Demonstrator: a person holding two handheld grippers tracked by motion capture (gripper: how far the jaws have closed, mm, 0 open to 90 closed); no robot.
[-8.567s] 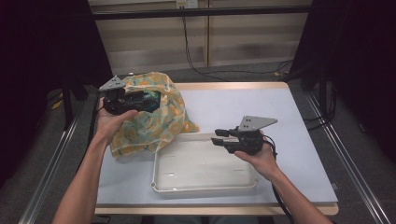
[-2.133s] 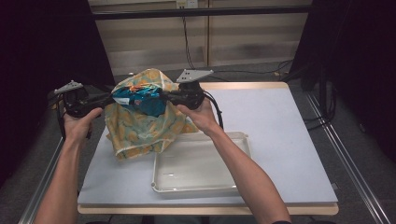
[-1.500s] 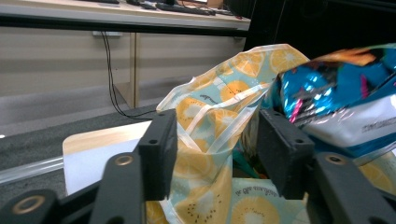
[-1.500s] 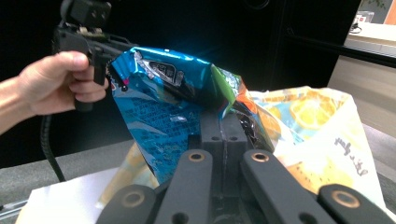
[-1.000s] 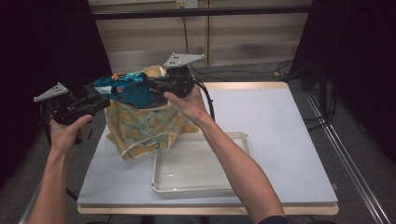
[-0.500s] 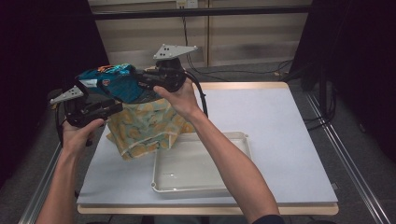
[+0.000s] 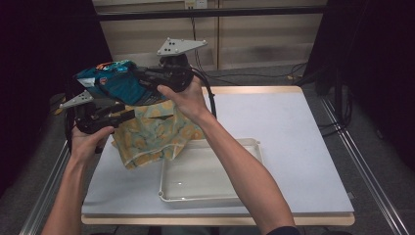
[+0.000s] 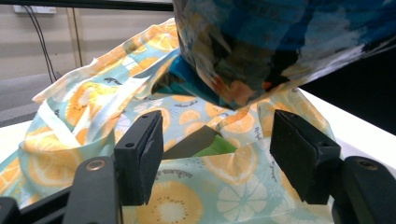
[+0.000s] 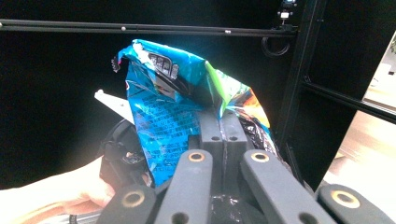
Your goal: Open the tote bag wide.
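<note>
Two tools at work. Right tool (image 7: 139, 78) is clamped on one edge of a blue snack bag (image 7: 115, 83), jaws pressed together over the foil in the right gripper view, bag (image 9: 173, 107) crumpled upward past them. Snack bag hangs in the air above the orange-print cloth bag (image 7: 156, 132), clear of its mouth and well above the surface (image 7: 293, 147).

Left tool (image 7: 120, 116) sits lower, at the cloth bag's near edge. Its jaws have just been opening and stand apart; the left gripper view shows both pads (image 8: 140, 158) with nothing pressed between them, only printed cloth (image 8: 187, 196) behind and the snack bag's underside (image 8: 280, 46) overhead. Something dark and green shows in the cloth bag's opening; cannot tell what.

White tray (image 7: 171, 193) lies empty, just beside the cloth bag toward the person.

Judgement: the step looks like carrying the lifted snack bag over to the tray. To do it well:
- keep the right grip firm; foil is slick and held by one edge only
- lift high enough that the trailing end clears the cloth
- keep the left tool low by the cloth bag so it does not drag along
- lower flat into the tray before releasing
</note>
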